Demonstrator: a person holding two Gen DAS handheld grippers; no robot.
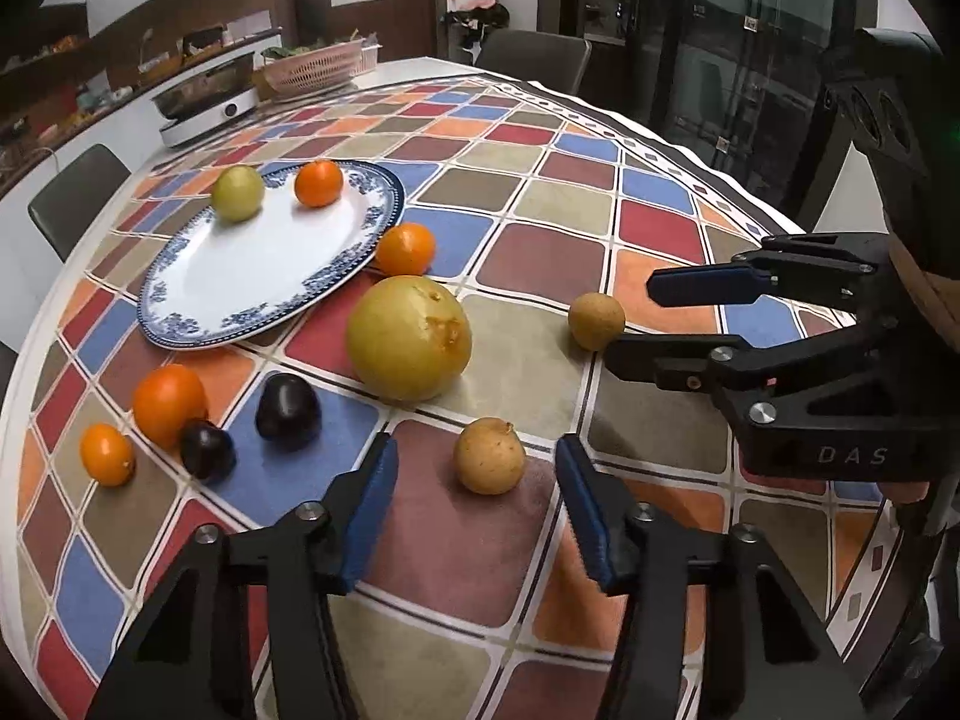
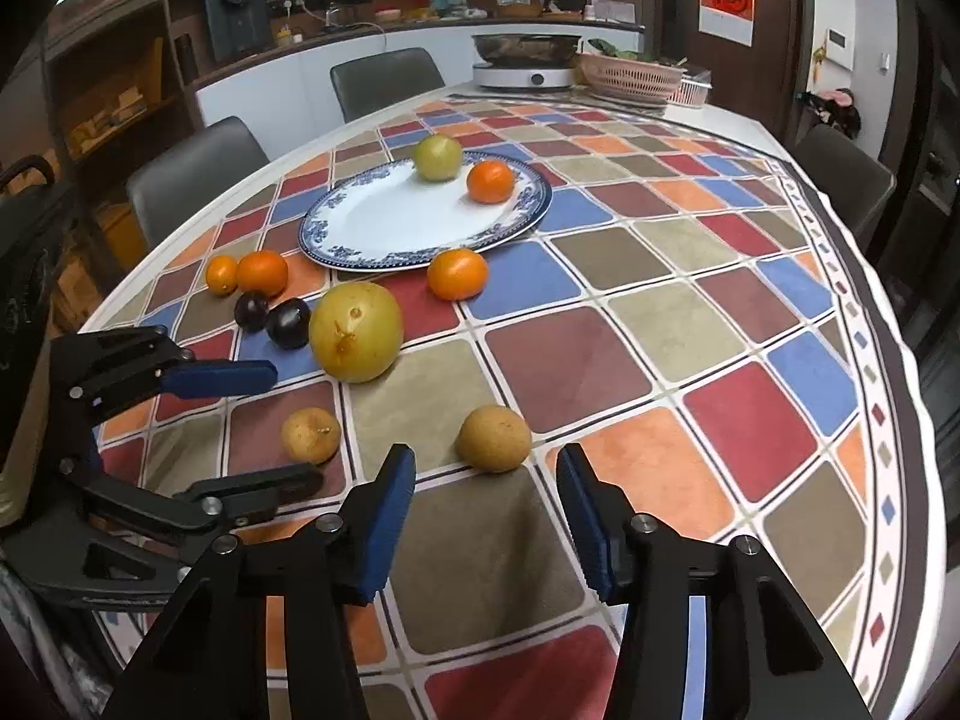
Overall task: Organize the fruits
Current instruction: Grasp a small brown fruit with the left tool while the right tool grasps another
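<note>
On the checked tablecloth, a small tan fruit (image 1: 489, 456) lies just beyond the tips of my open left gripper (image 1: 477, 453), apart from both pads. My right gripper (image 2: 486, 461) is open too, with a round brown fruit (image 2: 495, 438) just ahead of its tips, untouched. A big yellow fruit (image 1: 409, 337) sits mid-table. The blue-rimmed plate (image 1: 252, 276) holds a green fruit (image 1: 238, 193) and an orange (image 1: 318, 182). Another orange (image 1: 405, 249) rests by the plate's rim. Two dark plums (image 1: 288, 411) and two oranges (image 1: 169, 403) cluster at the left.
An induction cooker with a pan (image 2: 523, 75) and a pink basket (image 2: 630, 77) stand at the table's far end. Grey chairs (image 2: 384, 81) line the far side. The tablecloth's edge (image 2: 888, 330) curves along the right.
</note>
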